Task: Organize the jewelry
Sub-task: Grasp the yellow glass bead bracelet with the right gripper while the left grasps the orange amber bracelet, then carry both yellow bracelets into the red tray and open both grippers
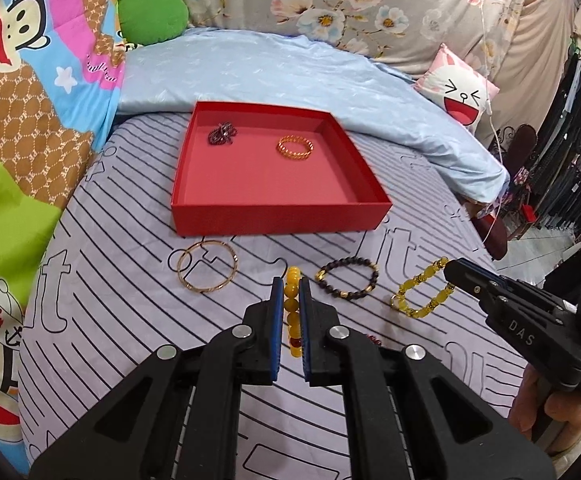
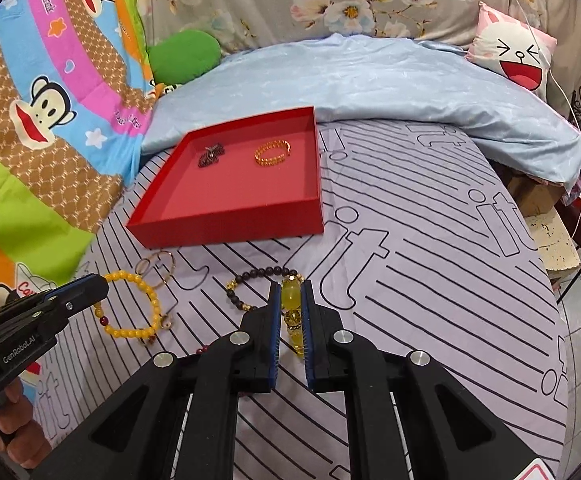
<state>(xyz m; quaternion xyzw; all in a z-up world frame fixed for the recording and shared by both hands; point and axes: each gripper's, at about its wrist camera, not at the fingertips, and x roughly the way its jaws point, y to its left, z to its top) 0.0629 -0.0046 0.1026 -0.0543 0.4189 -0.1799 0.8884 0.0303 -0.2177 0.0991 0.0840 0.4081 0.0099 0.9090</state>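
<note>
Both grippers are pinching bead bracelets on the striped sheet (image 1: pixel 90 312).

The left gripper (image 1: pixel 290 284) is clenching the amber bracelet (image 1: pixel 291 308); the right gripper (image 2: pixel 290 288) is clamping the yellow bracelet (image 2: pixel 290 294) — both lying before the red tray (image 1: pixel 274 216), beside a dark bracelet (image 1: pixel 348 278) and gold bangles (image 1: pixel 207 265). The tray is holding a gold ring (image 1: pixel 295 147) and a dark chain (image 1: pixel 222 134).

Matt red card tray (image 1: pixel 278 216); glossy amber beads (image 1: pixel 292 300); smooth cotton sheet (image 1: pixel 130 300)

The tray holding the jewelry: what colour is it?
Red, with a slightly pinker floor; the tray shows best in the left wrist view.
</note>
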